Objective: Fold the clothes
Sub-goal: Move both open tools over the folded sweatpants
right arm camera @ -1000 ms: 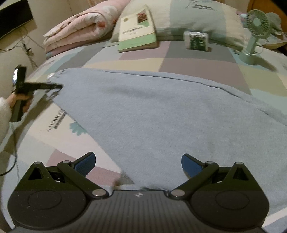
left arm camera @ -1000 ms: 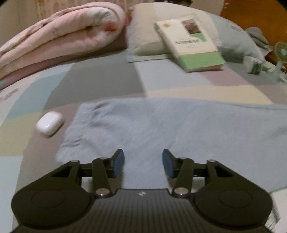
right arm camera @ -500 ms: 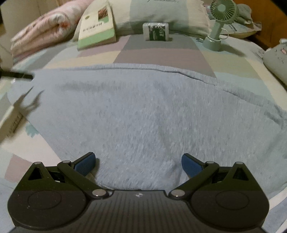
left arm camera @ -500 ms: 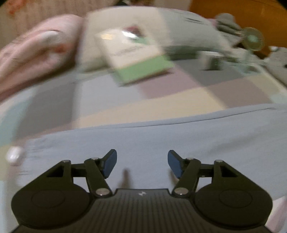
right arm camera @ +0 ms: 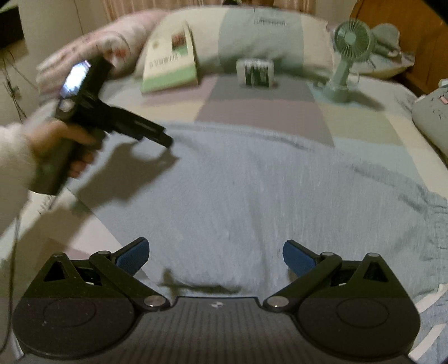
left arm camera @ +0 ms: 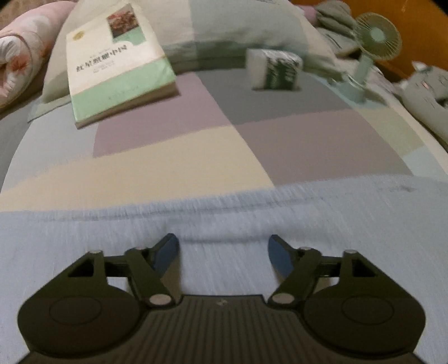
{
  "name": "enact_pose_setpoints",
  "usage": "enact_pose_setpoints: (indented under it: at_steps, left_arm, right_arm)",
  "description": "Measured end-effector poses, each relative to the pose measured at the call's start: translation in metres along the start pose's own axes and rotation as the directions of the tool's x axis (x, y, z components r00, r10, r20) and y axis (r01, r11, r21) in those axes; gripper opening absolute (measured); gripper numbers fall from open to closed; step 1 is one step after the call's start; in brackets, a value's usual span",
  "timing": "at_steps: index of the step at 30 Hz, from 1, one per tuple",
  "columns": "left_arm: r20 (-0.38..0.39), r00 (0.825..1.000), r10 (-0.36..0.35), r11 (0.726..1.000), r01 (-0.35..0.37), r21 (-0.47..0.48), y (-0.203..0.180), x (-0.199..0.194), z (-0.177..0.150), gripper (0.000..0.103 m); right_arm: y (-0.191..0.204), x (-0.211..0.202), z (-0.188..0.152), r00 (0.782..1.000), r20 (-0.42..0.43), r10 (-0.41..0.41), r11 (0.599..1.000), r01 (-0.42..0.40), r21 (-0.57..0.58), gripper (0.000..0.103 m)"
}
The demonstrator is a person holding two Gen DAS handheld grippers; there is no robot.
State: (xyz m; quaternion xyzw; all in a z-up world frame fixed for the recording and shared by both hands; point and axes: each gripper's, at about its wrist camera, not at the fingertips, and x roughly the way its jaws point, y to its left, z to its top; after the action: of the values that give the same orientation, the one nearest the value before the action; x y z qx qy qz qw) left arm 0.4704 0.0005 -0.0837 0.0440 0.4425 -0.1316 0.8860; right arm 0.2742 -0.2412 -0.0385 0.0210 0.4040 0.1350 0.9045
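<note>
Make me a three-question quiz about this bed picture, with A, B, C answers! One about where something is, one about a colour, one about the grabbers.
1. Where does the thick green-and-white paperback book lie?
A. leaning on the pillow
B. on the floor
C. under the blue garment

2. What colour is the small standing fan?
A. red
B. pale green
C. black

3. How does the right gripper stand?
A. clamped on the book
C. clamped on the fan
B. jaws apart, empty

Answers:
1 A, its top edge rests against the pale pillow.
2 B, blades and base are mint green.
3 B, only the light blue knit garment lies flat between the blue pads.
</note>
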Motion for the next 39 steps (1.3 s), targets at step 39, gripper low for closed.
enact_pose_setpoints:
  at_steps: [39]
  left_arm:
    - [0.054, 0.989, 0.141, 0.962, -0.123, -0.244, 0.201, -0.051, -0.032, 0.083]
  right_arm:
    - [-0.03, 0.006, -0.001, 0.996, 0.034, 0.083, 0.987, -0.087, 0.138, 0.103]
